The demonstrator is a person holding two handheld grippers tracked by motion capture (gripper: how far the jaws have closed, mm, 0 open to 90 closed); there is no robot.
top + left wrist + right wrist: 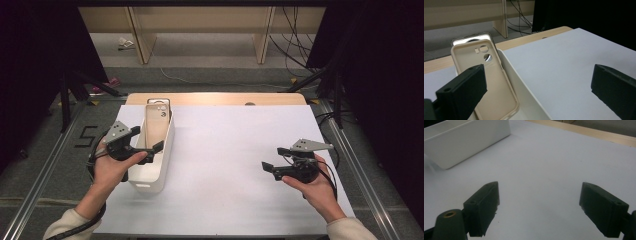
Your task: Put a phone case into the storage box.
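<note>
Both tools are standing with jaws apart, holding nothing. You are holding the left tool [148, 138] over the white bin [162, 165], beside the beige phone case [499, 92]. The right tool [276, 158] is hovering above the table [230, 165].

A pale wooden desk [280, 98], and nearly all of it sits under a big white sheet [235, 165], with just a strip of bare wood along the far edge. On that sheet, right at the left claw [146, 140], stands a long white bin [155, 172], lengthwise away from the person; one jaw sits over the bin's inside, the other outside its wall, jaws wide apart. The right claw [272, 159], jaws spread, is over bare white sheet, well apart from the bin.
</note>
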